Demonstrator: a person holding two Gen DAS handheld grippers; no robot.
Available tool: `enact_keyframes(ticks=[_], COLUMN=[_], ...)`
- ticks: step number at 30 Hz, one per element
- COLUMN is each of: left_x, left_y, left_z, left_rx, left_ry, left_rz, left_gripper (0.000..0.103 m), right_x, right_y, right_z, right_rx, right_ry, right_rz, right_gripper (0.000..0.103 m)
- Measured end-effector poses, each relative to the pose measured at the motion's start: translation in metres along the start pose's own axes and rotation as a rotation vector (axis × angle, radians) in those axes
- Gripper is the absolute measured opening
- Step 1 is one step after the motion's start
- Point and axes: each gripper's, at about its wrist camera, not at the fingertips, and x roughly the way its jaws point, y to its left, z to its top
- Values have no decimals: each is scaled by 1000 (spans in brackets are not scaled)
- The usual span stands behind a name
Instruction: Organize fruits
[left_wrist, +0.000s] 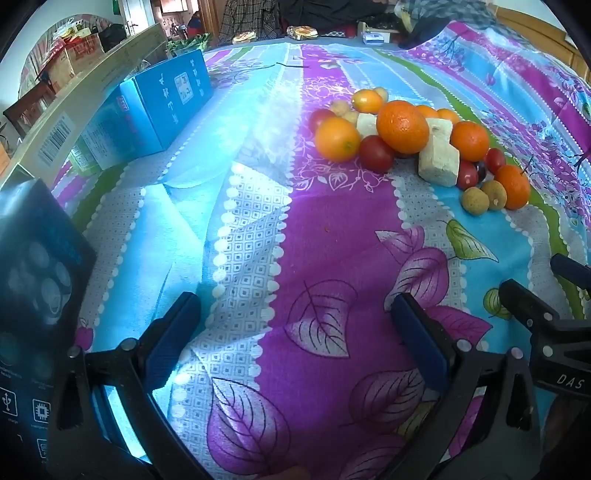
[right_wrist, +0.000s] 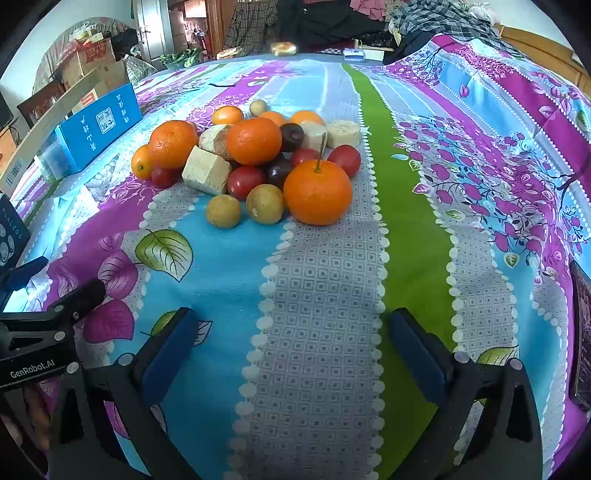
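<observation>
Both my grippers hang low over the floral cloth, pitched down, fingers spread wide with nothing between them: the left gripper over the purple stripe, the right gripper over the grey dotted one. The fruit pile sits ahead on the cloth, nearer my right: mandarins, cherry tomatoes, dark plums, small tan longans and pale cut chunks, all touching. Nothing looks sorted yet, I judge. To start well I would take an outlier first, the front mandarin or a loose longan, so the heap does not roll. I should come in from above, straddle the fruit's widest part, and squeeze gently, since the tomatoes would bruise.
</observation>
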Motion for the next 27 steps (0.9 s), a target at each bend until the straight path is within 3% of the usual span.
enact_keyframes(ticks=[27], left_x=[7], left_y=[-9], left_z=[8], left_rx=[4], left_ry=[12], left_rz=[4], left_gripper=[103], right_x=[-2], right_y=[-2], right_z=[-1], right_rx=[3], right_ry=[-12], right_rz=[3], right_gripper=[103])
